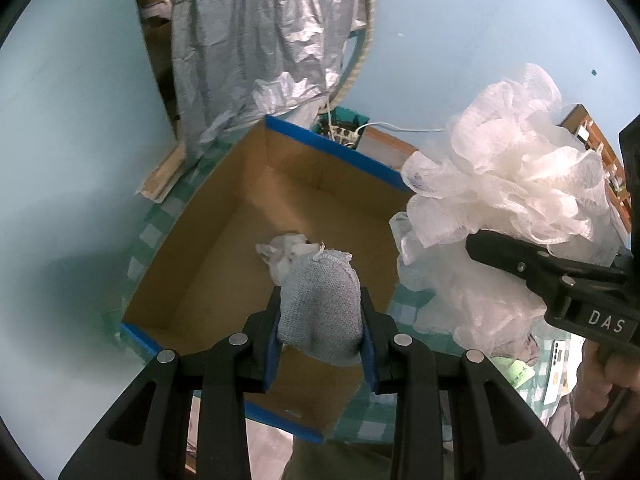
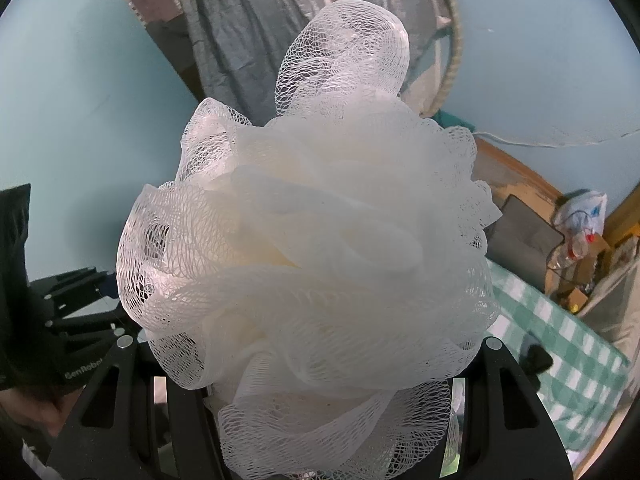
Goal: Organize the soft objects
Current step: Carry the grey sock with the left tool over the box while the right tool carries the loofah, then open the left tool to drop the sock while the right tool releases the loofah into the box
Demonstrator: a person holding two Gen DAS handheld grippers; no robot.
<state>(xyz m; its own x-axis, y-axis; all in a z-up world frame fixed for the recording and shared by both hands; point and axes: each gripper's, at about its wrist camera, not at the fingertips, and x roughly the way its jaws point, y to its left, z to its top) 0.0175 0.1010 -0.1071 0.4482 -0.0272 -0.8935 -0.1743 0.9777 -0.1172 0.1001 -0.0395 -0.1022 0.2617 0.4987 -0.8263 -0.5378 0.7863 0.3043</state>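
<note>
Since both hands are loaded over the box, here's my read, left to right:

left gripper: jaws clamped on a grey knit cloth, held above the near part of the box.
box: open cardboard with blue tape on the rim, sitting on a green checked cloth. One crumpled white wad lies on its floor already.
step: looks like dropping the cloth in. I'd go lower before letting go, so it lands beside the wad and doesn't snag the near rim.
right gripper: jaws pinched on a white mesh loofah, up high, just right of the box.
in the way: that loofah is puffy and hangs near the right wall, so I'd go one at a time.
around: silver sheet hanging behind; a phone and clutter at far right.
</note>
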